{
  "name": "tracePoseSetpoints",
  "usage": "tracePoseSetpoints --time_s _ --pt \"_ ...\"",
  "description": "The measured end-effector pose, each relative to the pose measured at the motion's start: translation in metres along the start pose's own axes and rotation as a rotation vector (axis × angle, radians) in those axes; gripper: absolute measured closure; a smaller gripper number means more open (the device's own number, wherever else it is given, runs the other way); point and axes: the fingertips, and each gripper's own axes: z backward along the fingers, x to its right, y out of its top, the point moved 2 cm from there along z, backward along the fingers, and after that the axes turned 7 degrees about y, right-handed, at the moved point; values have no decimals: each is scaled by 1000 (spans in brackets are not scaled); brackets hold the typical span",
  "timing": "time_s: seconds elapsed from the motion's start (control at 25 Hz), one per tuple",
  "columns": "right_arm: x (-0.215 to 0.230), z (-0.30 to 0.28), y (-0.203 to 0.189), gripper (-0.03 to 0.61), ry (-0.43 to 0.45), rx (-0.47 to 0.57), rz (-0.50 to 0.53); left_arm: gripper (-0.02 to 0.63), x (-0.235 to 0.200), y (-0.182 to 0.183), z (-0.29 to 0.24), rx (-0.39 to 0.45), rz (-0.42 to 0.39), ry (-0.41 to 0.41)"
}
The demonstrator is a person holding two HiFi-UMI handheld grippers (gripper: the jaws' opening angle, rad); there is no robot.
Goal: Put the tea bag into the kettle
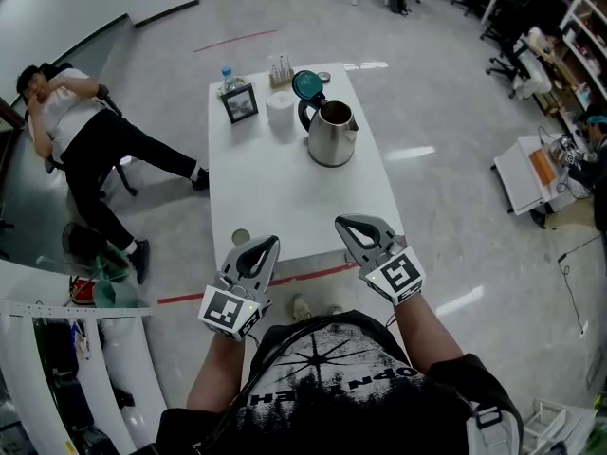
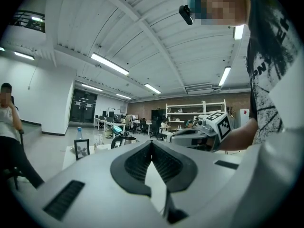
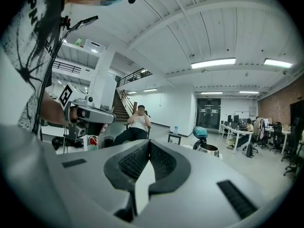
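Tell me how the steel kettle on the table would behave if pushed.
The kettle looks rigid, with a smooth metal body, so probably slippery to pinch. Its wide base suggests it would slide rather than tip. The open lid may swing.

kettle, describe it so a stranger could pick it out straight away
Find the long white table on the open floor. At its far end, right of the picture frame, stands the kettle: the only shiny steel thing, teal lid flipped open.

Not much to read here tbh: just some white lettering on the person's black T-shirt (image 1: 332,379), bottom centre, too broken up to make out.
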Motion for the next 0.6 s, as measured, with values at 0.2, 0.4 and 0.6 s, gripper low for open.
tracePoseSetpoints --time_s 0.2,0.4,0.6 --pt "-2 0 3 568 34 6 21 606 6 4 1 4 -14 16" --pt "-6 -2 9 568 66 10 50 606 9 8 4 9 -29 31" --pt "-8 -4 12 569 93 5 78 606 8 9 4 6 -31 47"
